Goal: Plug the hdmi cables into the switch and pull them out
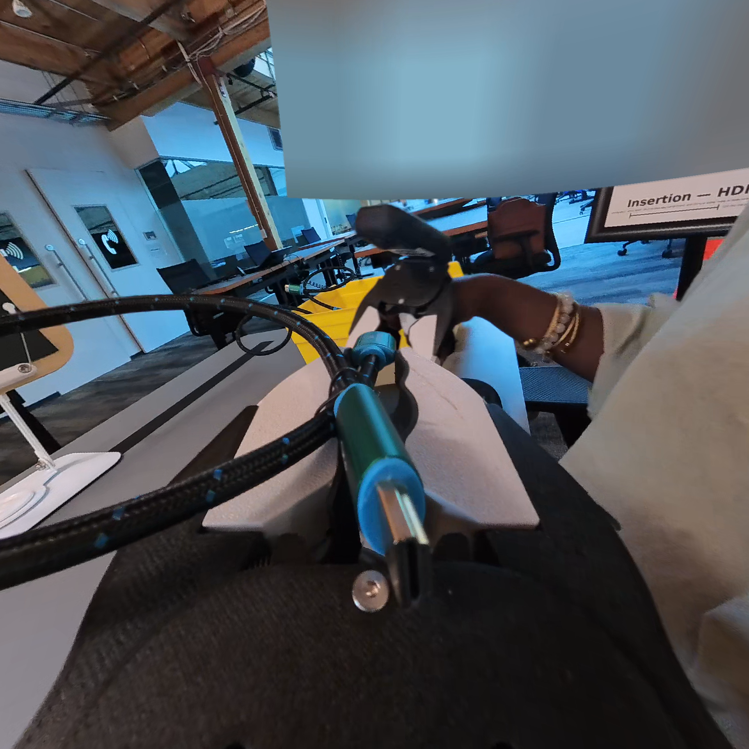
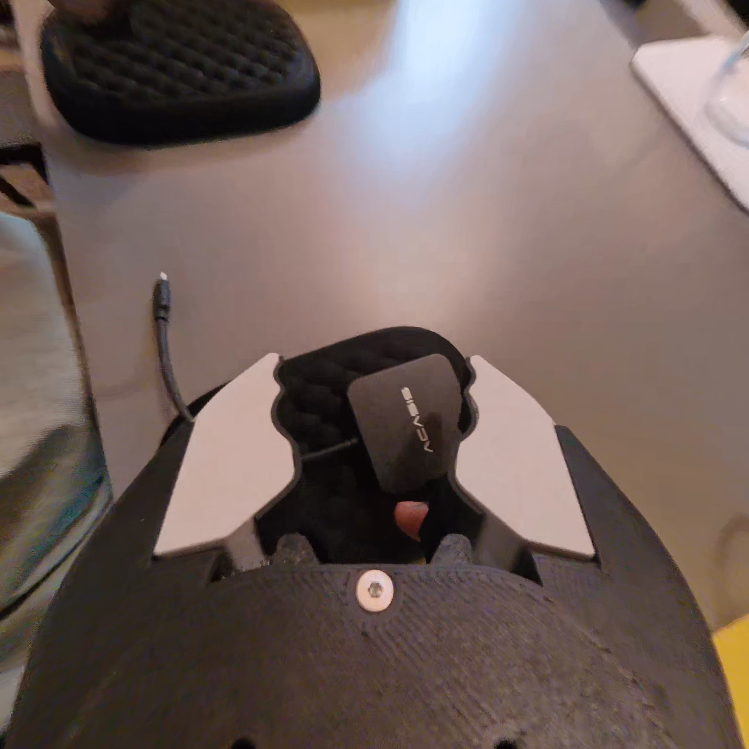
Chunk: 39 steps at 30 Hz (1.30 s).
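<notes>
Left wrist view: the left tongs (image 1: 375,409) are clamped on a green HDMI plug (image 1: 373,446), its metal tip pointing back at the camera, braided cable (image 1: 170,498) looping off leftward, nothing plugged in yet. Right wrist view: the right tongs (image 2: 375,421) hang open over the grey desk (image 2: 446,243), straddling the small black switch (image 2: 405,421) without gripping it, so insertion and pull-out look still ahead.

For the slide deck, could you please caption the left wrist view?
Left gripper shut on a green HDMI plug, its braided black cable looping left.
</notes>
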Each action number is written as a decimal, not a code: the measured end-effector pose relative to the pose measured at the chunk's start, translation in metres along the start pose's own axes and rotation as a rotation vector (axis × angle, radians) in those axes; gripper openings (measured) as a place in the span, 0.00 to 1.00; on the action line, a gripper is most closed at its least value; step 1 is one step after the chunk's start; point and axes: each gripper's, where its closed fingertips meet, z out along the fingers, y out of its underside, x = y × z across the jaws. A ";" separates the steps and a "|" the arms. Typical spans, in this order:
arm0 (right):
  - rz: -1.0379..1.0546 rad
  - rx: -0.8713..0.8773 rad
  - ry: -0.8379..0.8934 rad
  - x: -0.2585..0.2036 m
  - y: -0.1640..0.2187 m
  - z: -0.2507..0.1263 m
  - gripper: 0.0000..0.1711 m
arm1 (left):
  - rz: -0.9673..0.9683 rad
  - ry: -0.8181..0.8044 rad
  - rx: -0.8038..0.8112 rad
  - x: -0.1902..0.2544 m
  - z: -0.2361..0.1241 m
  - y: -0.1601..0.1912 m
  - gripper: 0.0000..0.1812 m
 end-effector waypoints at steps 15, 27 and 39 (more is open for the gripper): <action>-0.033 -0.040 -0.232 -0.003 0.017 0.000 0.42 | 0.014 -0.069 -0.106 -0.017 -0.003 0.031 0.12; -0.145 0.235 -0.276 -0.067 -0.049 -0.011 0.42 | 0.213 -0.011 -0.218 0.010 0.028 0.059 0.12; -0.258 0.203 -0.153 -0.059 -0.045 -0.003 0.42 | 0.084 0.033 -0.192 0.012 0.029 0.059 0.12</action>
